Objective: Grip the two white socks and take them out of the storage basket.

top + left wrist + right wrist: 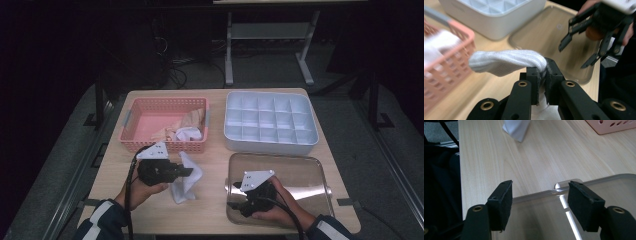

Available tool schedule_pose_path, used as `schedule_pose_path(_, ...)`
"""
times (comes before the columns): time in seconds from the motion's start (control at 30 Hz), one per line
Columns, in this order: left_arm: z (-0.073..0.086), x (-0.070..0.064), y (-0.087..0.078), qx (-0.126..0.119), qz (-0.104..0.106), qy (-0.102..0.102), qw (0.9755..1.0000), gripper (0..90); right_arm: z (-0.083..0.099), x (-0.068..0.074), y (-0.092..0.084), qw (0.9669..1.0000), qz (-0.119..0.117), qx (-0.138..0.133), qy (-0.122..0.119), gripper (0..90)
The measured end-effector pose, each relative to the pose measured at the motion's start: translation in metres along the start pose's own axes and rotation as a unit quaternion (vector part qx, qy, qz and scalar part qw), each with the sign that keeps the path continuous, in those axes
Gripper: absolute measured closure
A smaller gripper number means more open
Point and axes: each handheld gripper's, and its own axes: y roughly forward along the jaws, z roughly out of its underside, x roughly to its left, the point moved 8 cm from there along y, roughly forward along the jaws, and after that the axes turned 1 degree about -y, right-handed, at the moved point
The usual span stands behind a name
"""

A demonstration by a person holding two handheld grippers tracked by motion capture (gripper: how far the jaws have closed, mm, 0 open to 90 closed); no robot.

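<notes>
The left hand-held gripper (541, 82) is clamped on a white sock (506, 61), held just above the table (210, 210) in front of the pink basket (131, 131), where more cloth lies. The right hand-held gripper (537, 202) hangs open, empty, over the clear lid (305, 175). The divided tray (270, 142) looks empty, so sorting seems barely begun.

Dim room — grey floor (265, 70), white-legged table (270, 30) behind, perhaps cables (175, 75) at left.

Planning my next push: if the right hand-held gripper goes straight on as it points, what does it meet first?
Probably the white sock on the table; before that, the way past the clear lid's edge looks free, though depth is unclear.
</notes>
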Motion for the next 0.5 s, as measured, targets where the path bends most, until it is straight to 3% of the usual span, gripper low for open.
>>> schedule_pose_path(0.07, 0.008, 0.004, 0.01, 0.016, -0.016, 0.01, 0.9997, 73.0, 0.0, 0.0, 0.0, 1.0, -0.001, 0.0, 0.001, 36.3)
schedule_pose_path(0.1, 0.008, 0.004, 0.01, 0.016, -0.016, 0.01, 0.9997, 63.7, 0.0, 0.0, 0.0, 1.0, -0.001, 0.0, 0.001, 36.3)
schedule_pose_path(0.13, 0.014, 0.016, 0.013, 0.03, -0.059, 0.018, 0.9976, 53.3, 0.001, -0.002, 0.0, 1.0, 0.001, 0.002, -0.003, 36.7)
schedule_pose_path(0.17, 0.014, 0.016, 0.013, 0.03, -0.059, 0.018, 0.9976, 47.6, 0.001, -0.002, 0.0, 1.0, 0.001, 0.002, -0.003, 36.7)
schedule_pose_path(0.2, 0.013, 0.023, 0.005, 0.012, -0.062, -0.002, 0.998, 44.8, 0.001, -0.002, 0.0, 1.0, 0.0, 0.002, 0.007, 37.6)
schedule_pose_path(0.23, 0.013, 0.023, 0.005, 0.012, -0.062, -0.002, 0.998, 42.0, 0.001, -0.002, 0.0, 1.0, 0.001, 0.002, 0.007, 37.7)
schedule_pose_path(0.27, 0.012, 0.027, -0.007, -0.007, -0.073, -0.003, 0.9973, 39.7, 0.002, -0.003, 0.0, 1.0, 0.001, 0.0, 0.004, 37.7)
schedule_pose_path(0.37, 0.012, 0.028, -0.022, -0.024, -0.07, -0.009, 0.9972, 38.5, 0.001, -0.004, 0.0, 1.0, 0.003, -0.002, 0.007, 38.0)
schedule_pose_path(0.4, 0.016, 0.029, -0.026, -0.018, -0.079, -0.007, 0.9967, 37.7, 0.001, -0.005, -0.001, 1.0, 0.004, -0.003, 0.007, 38.7)
schedule_pose_path(0.5, 0.036, 0.033, -0.037, -0.017, -0.084, -0.036, 0.9956, 37.7, -0.002, -0.006, -0.001, 1.0, 0.005, -0.006, 0.005, 40.2)
